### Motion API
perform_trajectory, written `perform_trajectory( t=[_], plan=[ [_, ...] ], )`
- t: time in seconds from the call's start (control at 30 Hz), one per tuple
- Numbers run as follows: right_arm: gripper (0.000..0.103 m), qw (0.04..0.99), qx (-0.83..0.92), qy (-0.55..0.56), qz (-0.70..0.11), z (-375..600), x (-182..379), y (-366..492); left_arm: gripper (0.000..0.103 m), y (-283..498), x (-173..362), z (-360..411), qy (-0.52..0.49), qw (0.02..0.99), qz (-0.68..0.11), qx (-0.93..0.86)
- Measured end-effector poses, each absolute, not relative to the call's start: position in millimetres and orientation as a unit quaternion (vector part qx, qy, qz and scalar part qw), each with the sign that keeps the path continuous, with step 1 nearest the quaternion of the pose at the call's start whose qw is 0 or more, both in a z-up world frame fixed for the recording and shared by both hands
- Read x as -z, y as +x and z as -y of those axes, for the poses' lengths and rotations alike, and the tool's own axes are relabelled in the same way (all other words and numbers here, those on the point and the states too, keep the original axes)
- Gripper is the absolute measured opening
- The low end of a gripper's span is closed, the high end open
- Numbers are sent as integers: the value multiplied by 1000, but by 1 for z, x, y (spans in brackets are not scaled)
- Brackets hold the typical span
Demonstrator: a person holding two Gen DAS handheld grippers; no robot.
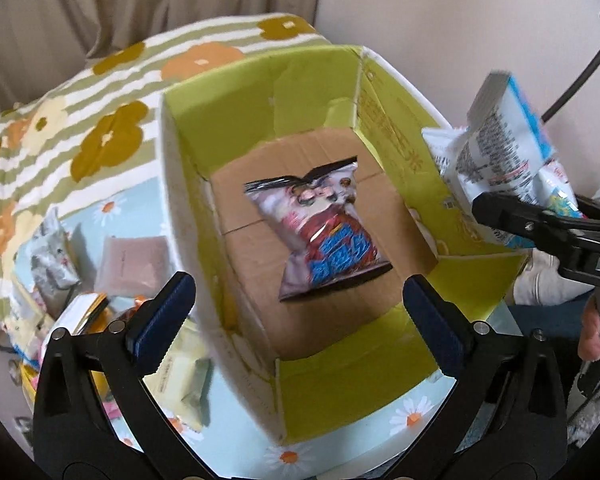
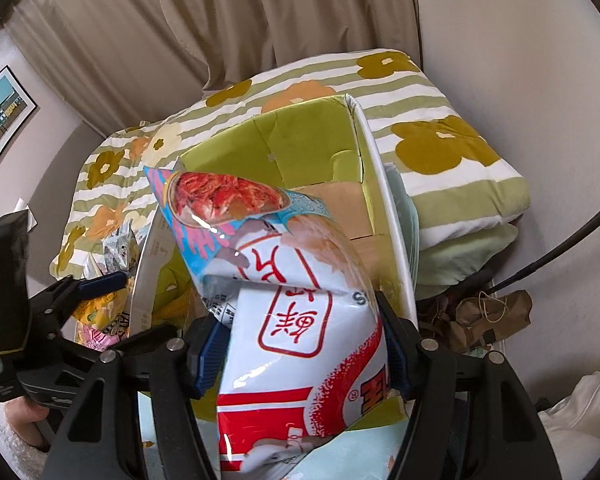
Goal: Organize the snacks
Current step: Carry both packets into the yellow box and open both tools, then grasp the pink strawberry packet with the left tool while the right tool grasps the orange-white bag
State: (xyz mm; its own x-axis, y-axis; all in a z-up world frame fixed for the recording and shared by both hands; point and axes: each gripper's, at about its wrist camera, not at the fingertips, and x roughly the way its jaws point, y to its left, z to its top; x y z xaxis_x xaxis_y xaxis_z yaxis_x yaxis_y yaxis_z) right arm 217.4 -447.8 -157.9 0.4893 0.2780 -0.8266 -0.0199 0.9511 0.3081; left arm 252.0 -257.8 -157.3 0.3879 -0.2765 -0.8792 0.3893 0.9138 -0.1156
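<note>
Our left hand-held gripper (image 1: 298, 312) hangs wide and bare over one snack bag (image 1: 320, 228) in the box (image 1: 228, 92), our right hand-held gripper (image 2: 296, 344) squeezes a shrimp-chip bag (image 2: 300, 320), and more snacks (image 1: 56, 252) wait outside.

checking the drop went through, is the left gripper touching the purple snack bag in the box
Apart. The left wrist view shows the left gripper open above the box, its pads clear of the purple snack bag.

My left tool (image 1: 298, 312) has two black plastic arms with round silver screws and ribbed dark blue pads (image 1: 162, 312) on its fingers. My right tool (image 2: 296, 352) looks alike: black arms, silver screws, blue pads. I wear a fuzzy white sleeve (image 2: 8, 436).
</note>
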Motion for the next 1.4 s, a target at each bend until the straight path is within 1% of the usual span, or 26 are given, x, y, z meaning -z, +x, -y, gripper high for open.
perform_trajectory(
  t=[0.2,0.27,0.33,0.37,0.4,0.47,0.67,0.9,1.03,1.2,1.4],
  plan=[
    [62,857,-83,117,-495,438,161,222,103,245,146,239,34,846,-497,191],
    [65,861,-76,115,-490,437,162,223,103,244,143,234,27,849,-493,187],
    [84,869,-71,110,-477,435,161,221,103,240,140,231,21,851,-492,181],
    [101,873,-72,109,-469,435,160,219,103,238,139,229,19,852,-491,180],
    [102,878,-73,107,-461,435,159,216,103,237,139,227,19,854,-489,178],
    [102,886,-70,105,-447,437,157,208,103,232,139,225,21,856,-486,174],
    [102,881,-75,111,-453,443,156,192,103,217,141,220,5,857,-486,170],
    [102,882,-108,89,-451,441,142,176,103,190,128,219,5,873,-462,155],
    [102,887,-138,73,-434,432,132,165,103,171,117,212,-6,883,-449,137],
    [102,891,-184,43,-412,408,118,156,103,143,106,191,-28,895,-435,101],
    [102,887,-255,11,-385,366,109,151,103,105,99,147,-52,905,-420,28]
  ],
)
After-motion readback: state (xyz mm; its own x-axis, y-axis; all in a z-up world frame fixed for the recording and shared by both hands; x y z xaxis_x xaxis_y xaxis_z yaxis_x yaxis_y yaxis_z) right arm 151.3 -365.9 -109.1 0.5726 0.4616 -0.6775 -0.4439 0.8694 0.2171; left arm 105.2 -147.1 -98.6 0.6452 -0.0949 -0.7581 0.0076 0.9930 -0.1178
